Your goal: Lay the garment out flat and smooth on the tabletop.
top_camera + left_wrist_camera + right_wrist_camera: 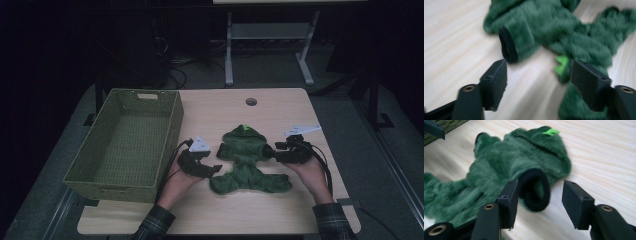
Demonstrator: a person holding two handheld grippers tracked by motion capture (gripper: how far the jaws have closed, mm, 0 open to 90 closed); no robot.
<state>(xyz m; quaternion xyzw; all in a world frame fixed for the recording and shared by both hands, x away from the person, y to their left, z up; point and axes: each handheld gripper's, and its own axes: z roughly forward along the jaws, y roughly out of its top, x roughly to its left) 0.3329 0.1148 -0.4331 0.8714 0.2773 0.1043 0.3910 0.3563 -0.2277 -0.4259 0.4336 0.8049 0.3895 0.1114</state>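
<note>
A small fuzzy green hooded garment lies spread flat on the wooden table, hood pointing away from me. My left gripper rests beside its left sleeve, jaws open on bare table. In the left gripper view, the black-lined sleeve cuff sits just beyond the jaws and a bright green tag lies near the right one. My right gripper is at the garment's right sleeve. In the right gripper view its jaws are open, with the black cuff lying between them against the left jaw and the right jaw standing apart.
A woven green basket stands on the table's left side, close to my left hand. A round cable hole sits near the far edge. A metal stand's legs stand on the floor beyond the table.
</note>
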